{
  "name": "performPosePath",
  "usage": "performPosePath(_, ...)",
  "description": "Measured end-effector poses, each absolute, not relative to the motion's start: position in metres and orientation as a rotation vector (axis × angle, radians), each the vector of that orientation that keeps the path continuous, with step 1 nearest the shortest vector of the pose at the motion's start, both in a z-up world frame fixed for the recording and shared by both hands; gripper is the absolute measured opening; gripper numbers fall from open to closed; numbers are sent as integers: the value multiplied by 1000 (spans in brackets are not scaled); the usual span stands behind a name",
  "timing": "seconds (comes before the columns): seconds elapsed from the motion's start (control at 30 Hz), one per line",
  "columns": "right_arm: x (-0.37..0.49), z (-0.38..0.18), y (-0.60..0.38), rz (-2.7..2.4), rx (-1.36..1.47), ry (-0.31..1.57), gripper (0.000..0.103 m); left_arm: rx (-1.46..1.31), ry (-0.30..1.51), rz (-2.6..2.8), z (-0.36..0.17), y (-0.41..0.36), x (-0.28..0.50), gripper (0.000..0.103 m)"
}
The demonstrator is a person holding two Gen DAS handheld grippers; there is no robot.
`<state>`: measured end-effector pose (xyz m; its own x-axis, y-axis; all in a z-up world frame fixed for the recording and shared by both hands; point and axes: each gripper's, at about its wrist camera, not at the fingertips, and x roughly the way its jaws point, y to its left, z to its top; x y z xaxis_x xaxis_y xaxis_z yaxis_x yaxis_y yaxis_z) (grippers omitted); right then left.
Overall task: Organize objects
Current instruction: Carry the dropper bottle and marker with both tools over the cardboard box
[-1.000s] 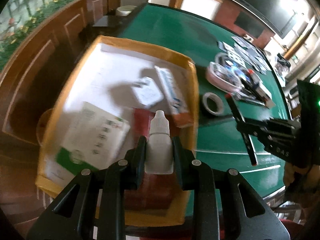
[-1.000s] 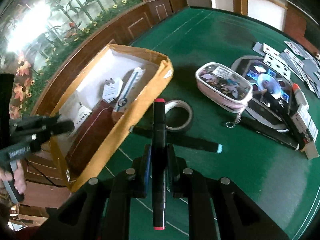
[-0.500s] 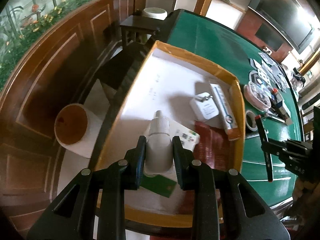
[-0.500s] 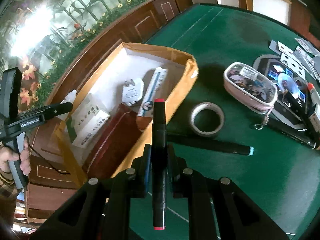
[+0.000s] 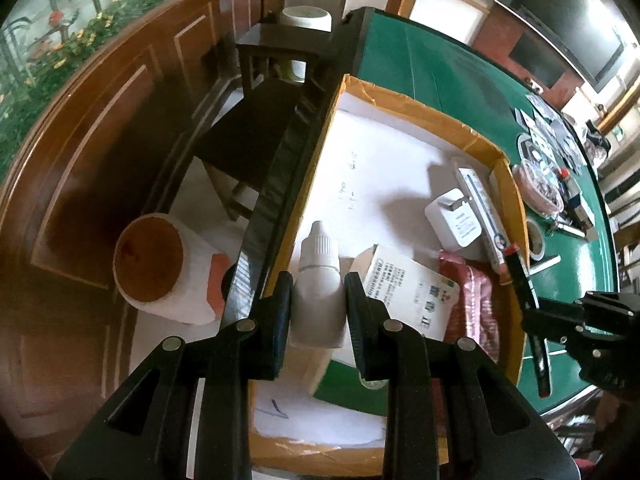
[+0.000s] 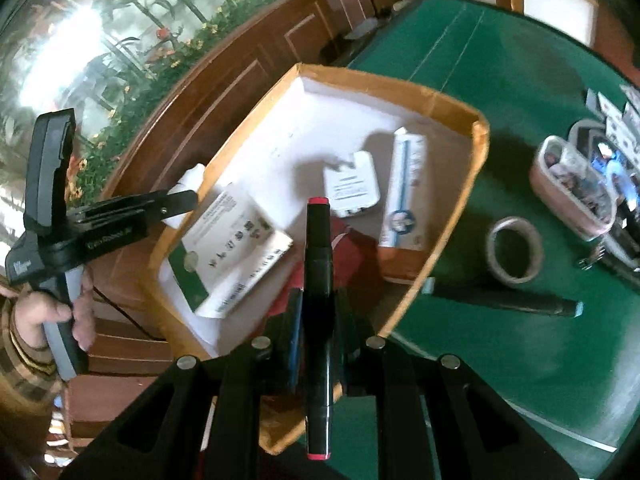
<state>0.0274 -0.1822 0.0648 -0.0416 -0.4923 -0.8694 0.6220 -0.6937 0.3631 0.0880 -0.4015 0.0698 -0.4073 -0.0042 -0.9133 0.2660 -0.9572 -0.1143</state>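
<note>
Left wrist view: the left gripper [image 5: 318, 304] clamps a white dropper bottle [image 5: 319, 280] upright between its fingers, over the near-left edge of the cardboard box [image 5: 508, 184] on the green worktop [image 5: 432, 64]. The right gripper [image 6: 318, 320] grips a black marker [image 6: 318, 280] with red ends above the box, a medicine carton [image 6: 232, 248] just ahead-left of it.
</note>
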Motion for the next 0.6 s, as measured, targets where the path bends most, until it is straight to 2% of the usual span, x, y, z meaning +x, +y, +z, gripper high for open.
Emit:
performPosePath(0.23,27,51,-219,-1841,1556,157,12,1681,311,-2500,58,-396,79,26)
performPosePath(0.6,31,34,-233,-1736,1686,47,13,1761,240,-2470,53,-391,109,26)
